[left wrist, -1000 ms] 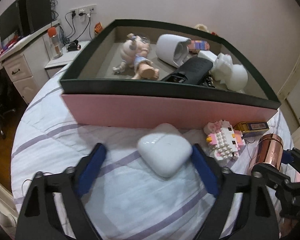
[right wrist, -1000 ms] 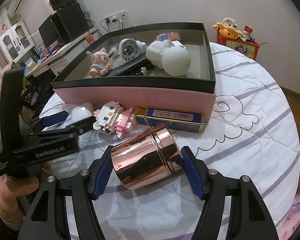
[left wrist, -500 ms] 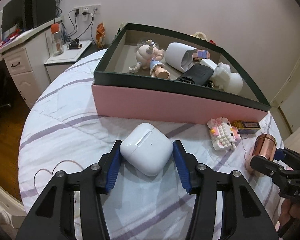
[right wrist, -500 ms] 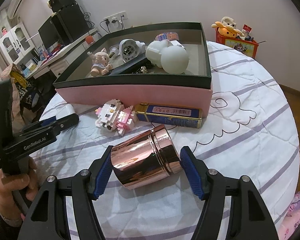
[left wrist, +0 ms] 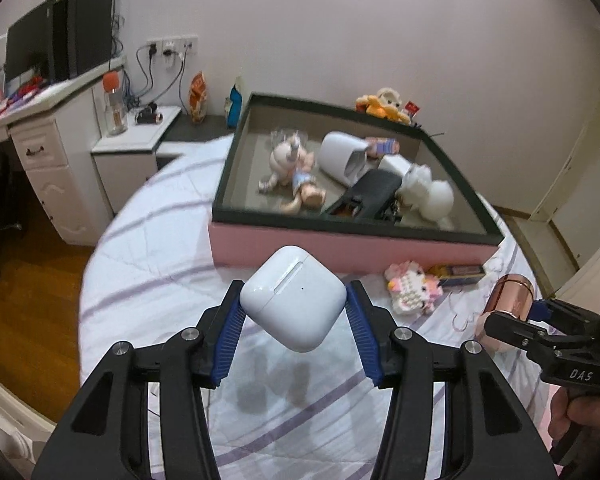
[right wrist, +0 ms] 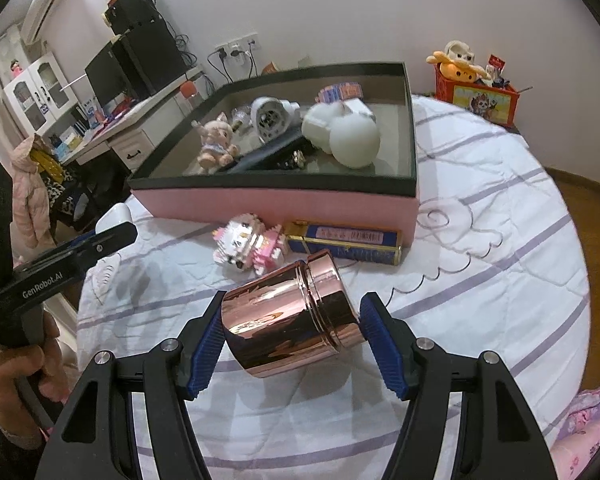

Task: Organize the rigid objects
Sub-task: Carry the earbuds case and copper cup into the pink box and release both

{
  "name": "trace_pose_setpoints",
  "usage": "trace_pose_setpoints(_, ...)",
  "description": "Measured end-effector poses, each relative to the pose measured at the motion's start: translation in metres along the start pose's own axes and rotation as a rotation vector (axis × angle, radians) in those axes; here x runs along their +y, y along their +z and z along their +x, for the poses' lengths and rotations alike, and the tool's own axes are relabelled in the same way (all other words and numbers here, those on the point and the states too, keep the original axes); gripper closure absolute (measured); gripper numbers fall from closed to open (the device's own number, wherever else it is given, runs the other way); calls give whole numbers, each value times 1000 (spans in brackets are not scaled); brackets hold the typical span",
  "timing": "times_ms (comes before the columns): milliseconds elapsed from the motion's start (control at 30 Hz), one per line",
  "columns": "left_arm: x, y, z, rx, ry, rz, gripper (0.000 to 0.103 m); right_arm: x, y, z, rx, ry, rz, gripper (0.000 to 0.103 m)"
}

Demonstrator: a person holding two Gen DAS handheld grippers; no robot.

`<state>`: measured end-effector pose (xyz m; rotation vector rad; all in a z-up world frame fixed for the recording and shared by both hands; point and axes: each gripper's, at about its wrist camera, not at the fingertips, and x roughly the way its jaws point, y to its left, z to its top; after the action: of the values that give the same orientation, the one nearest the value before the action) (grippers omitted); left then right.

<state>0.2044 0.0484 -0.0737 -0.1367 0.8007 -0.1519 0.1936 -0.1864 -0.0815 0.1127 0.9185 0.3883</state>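
White earbud case between left tongs

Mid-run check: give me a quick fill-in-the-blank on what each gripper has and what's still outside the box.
1. The left gripper is shut on the white ____, lifted off the bedspread.
2. The right gripper is shut on a shiny ____-coloured canister.
3. The pink-and-white block figure lies ____ the pink box, in front of its wall.
4. Beside that figure lies a ____ and gold packet.

Missing words: earbud case; copper; outside; blue
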Motion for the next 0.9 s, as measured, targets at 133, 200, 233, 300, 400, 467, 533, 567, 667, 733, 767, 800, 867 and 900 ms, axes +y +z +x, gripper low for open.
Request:
trace_pose_setpoints(133, -3, 21, -10, -35, -7, 20, 52, 5, 17, -14, -42, 0, -20, 36)
trace_pose_setpoints(200, -6, 34, -14, -57, -13, 33, 52, 8, 31, -22, -69, -6, -41, 36)
trace_pose_setpoints(233, -7, 43, -16, -68, -19, 42, 52, 10, 40, -25, -83, -16, -55, 36)
trace_pose_setpoints(300, -8, 54, -17, -83, -21, 54, 52, 11, 55, -29, -105, -23, -72, 36)
trace_pose_setpoints(400, -7, 73, -12, -92, -23, 62, 52, 10, 76, -33, -133, -36, -83, 36)
trace_pose_setpoints(467, -7, 84, -4, -90, -20, 70, 52, 9, 88, -32, -140, -41, -86, 36)
trace_pose_setpoints(533, -9, 92, 4, -86, -13, 82, 52, 7, 98, -27, -140, -50, -91, 36)
trace_pose_setpoints(567, -9, 95, 11, -79, -9, 86, 52, 6, 104, -22, -136, -55, -92, 36)
trace_pose_setpoints(667, -9, 100, 30, -51, -9, 87, 52, 4, 113, -8, -113, -69, -92, 36)
trace_pose_setpoints(733, -10, 100, 43, -31, -8, 87, 52, 1, 116, 5, -91, -75, -89, 36)
trace_pose_setpoints(767, -10, 99, 48, -23, -9, 86, 52, -1, 116, 12, -76, -77, -88, 36)
trace_pose_setpoints(800, -11, 97, 52, -16, -9, 86, 52, -1, 115, 17, -66, -78, -89, 36)
trace_pose_setpoints(867, -12, 96, 61, -1, -8, 85, 52, -3, 114, 28, -40, -78, -87, 36)
trace_pose_setpoints(900, -12, 95, 65, 5, -6, 84, 52, -4, 113, 33, -31, -79, -84, 36)
